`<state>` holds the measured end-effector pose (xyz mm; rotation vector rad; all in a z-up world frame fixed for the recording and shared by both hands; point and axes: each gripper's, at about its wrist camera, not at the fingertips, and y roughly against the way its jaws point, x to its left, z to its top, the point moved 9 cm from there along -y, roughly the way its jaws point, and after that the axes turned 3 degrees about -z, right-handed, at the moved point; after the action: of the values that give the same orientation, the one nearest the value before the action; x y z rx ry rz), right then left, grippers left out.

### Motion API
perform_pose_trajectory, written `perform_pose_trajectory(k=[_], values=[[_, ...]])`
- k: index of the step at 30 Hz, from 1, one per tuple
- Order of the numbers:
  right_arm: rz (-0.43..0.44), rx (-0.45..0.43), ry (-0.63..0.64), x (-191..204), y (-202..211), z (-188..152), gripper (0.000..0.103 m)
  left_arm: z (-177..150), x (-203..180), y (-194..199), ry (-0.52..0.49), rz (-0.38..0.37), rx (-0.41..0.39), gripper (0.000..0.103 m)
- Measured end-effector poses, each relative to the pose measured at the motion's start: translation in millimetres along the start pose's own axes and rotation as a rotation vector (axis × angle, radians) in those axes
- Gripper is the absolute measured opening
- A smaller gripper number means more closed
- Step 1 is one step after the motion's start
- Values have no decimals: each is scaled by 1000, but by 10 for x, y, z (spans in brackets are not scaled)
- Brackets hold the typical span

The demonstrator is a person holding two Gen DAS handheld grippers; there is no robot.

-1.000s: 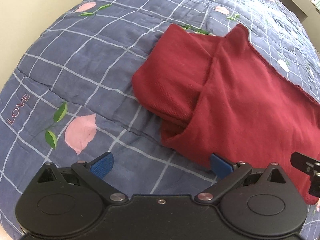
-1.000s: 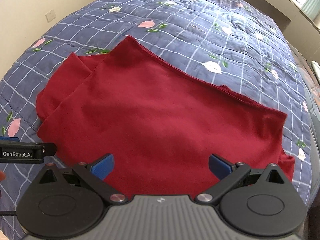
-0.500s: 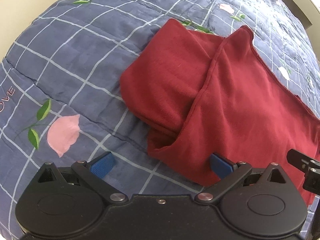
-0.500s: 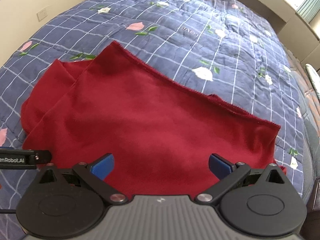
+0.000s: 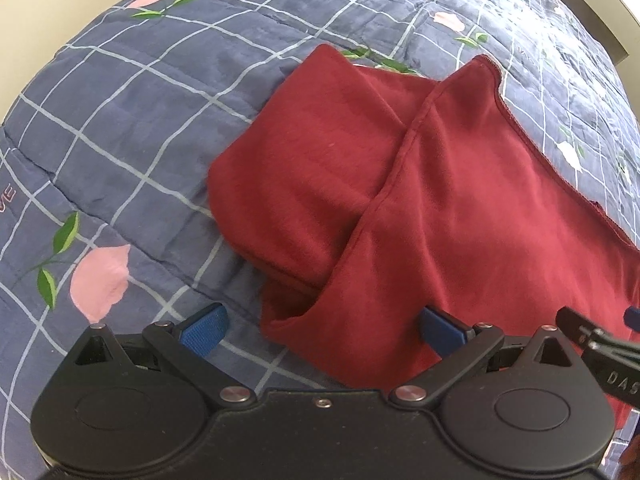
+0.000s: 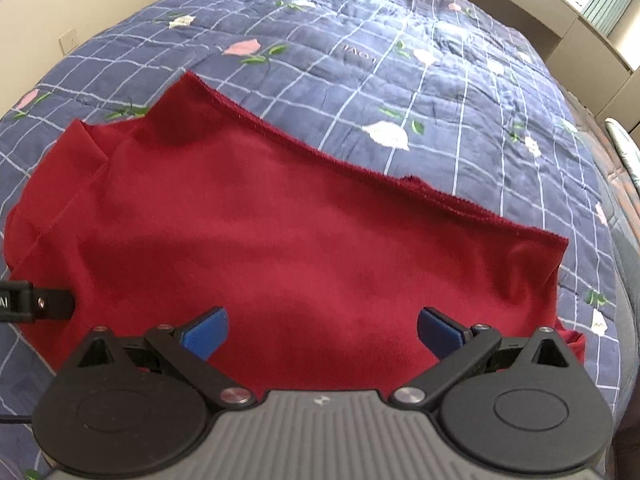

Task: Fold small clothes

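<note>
A dark red garment (image 5: 432, 208) lies partly folded on the bed, its left part doubled under an upper layer with a stitched edge. My left gripper (image 5: 320, 330) is open and empty, low over the garment's near left corner. My right gripper (image 6: 322, 332) is open and empty over the garment's (image 6: 280, 248) near middle. The right gripper's tip (image 5: 592, 336) shows at the right edge of the left wrist view. The left gripper's tip (image 6: 36, 304) shows at the left edge of the right wrist view.
The bed is covered by a blue quilt (image 5: 152, 92) with a white grid and pink and white flowers; it also fills the right wrist view (image 6: 440, 80). A cream wall with a socket (image 6: 68, 40) stands to the left. Furniture edges (image 6: 580, 32) run along the far right.
Both grippers have moved forward and lower toward the garment, which now looks larger. The left gripper has shifted right onto its near left corner. Both stay open.
</note>
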<state>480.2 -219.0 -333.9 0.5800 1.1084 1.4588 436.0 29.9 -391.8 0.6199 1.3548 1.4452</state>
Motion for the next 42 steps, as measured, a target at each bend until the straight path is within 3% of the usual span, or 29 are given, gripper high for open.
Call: perform_pose_trajectory(k=[15, 27, 34, 38, 42], values=[[28, 55, -7, 36, -269, -126, 103, 38, -14, -108, 3, 16, 7, 102], [32, -90, -26, 51, -234, -263, 103, 6, 174, 11, 184, -111, -91, 102], [35, -94, -26, 49, -234, -259, 103, 65, 281, 68, 227, -87, -144, 101], [36, -96, -26, 48, -236, -261, 103, 112, 279, 30, 202, -98, -140, 95], [36, -96, -28, 55, -233, -259, 103, 135, 242, 26, 186, -124, -127, 77]])
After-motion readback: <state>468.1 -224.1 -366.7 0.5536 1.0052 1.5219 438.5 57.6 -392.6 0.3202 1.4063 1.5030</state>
